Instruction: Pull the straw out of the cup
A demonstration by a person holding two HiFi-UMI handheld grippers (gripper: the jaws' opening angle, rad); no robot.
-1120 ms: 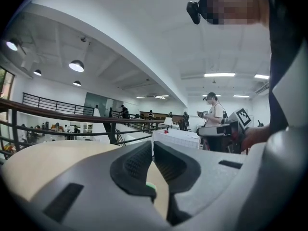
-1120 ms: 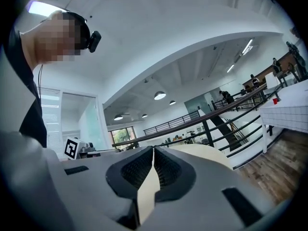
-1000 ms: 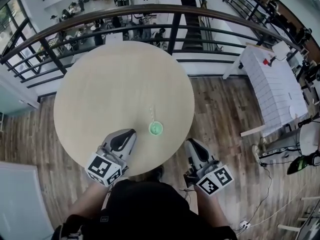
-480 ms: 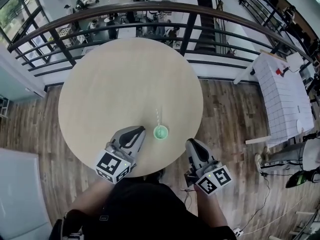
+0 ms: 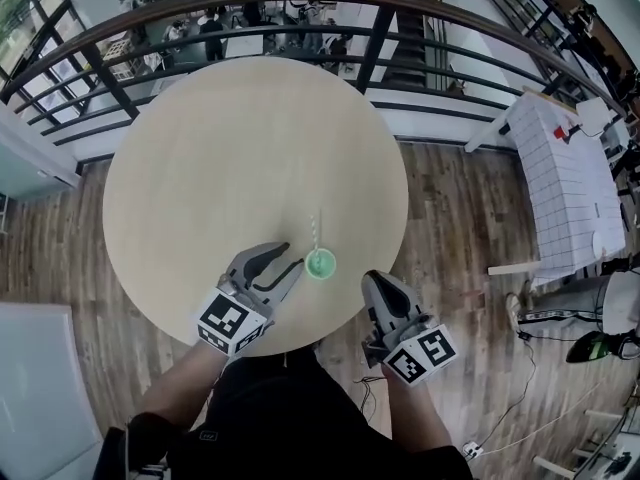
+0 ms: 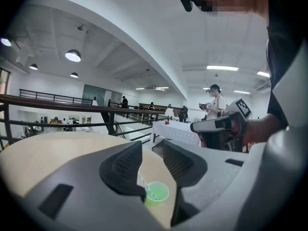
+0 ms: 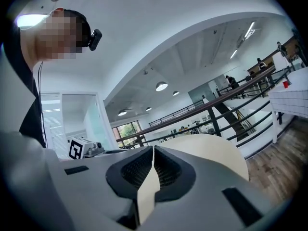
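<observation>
Green cup [image 5: 320, 263] stands near front edge of round surface [image 5: 220, 138], between both tools. Thin pale straw [image 5: 318, 230] leans out of cup, away from person. Left tool [image 5: 285, 258] just beside cup; jaws have just been opening, released, nothing between pads. Right tool [image 5: 372, 284] clenched, empty. Judgement: straw light, thin, crushes easily, likely slick; cup light, tips readily. Pinch straw gently above rim, steady cup wall.
</observation>
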